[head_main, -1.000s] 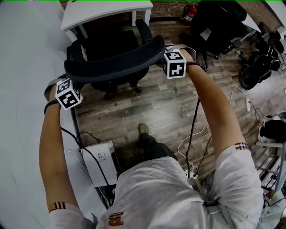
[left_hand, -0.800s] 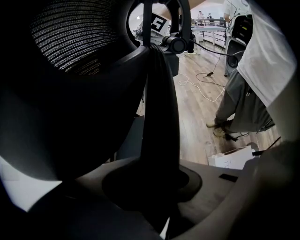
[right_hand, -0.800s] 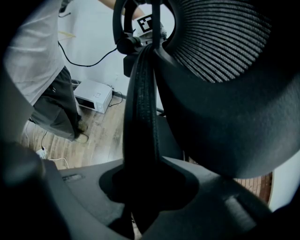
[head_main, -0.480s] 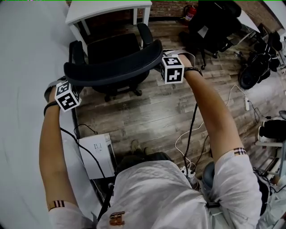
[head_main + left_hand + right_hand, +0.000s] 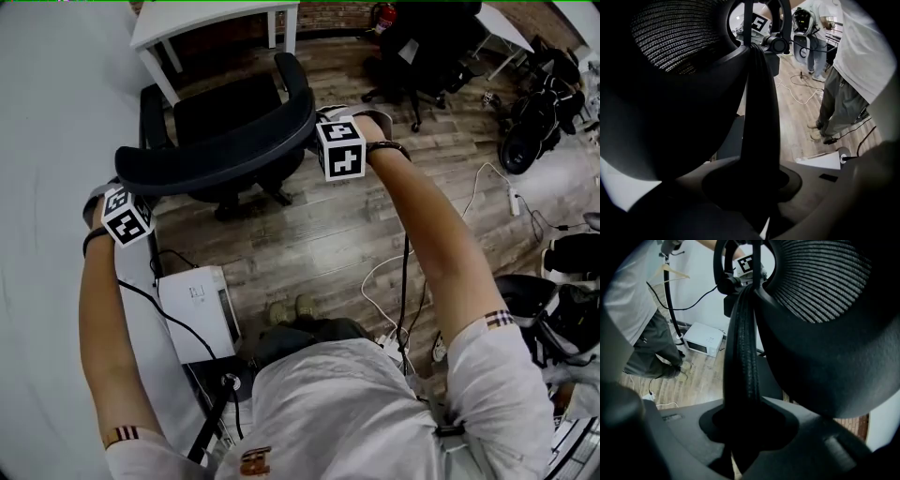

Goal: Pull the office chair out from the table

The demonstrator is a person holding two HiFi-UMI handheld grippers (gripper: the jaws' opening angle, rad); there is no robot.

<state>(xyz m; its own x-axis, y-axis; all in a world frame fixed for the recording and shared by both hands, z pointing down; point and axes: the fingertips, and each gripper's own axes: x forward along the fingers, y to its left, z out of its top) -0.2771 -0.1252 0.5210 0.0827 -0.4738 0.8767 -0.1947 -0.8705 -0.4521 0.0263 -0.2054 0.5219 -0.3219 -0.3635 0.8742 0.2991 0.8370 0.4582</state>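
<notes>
The black office chair (image 5: 230, 108) stands on the wood floor just in front of the white table (image 5: 206, 19), seat facing the table. Its curved mesh backrest (image 5: 216, 150) is nearest me. My left gripper (image 5: 131, 186) is shut on the backrest's left end, and my right gripper (image 5: 317, 139) is shut on its right end. In the left gripper view the backrest's rim (image 5: 757, 93) runs straight down into the left gripper (image 5: 750, 183). The right gripper view has the same rim (image 5: 743, 333) clamped in the right gripper (image 5: 745, 427). The fingertips are hidden by the rim.
A white box (image 5: 197, 314) sits on the floor by my left leg, with cables (image 5: 403, 272) trailing at the right. Other black chairs (image 5: 422, 47) and gear (image 5: 530, 122) crowd the far right. A pale wall (image 5: 47, 141) runs along the left.
The chair has rolled away from the table towards me, with both grippers holding the backrest and moving with it. My feet have stepped back.
</notes>
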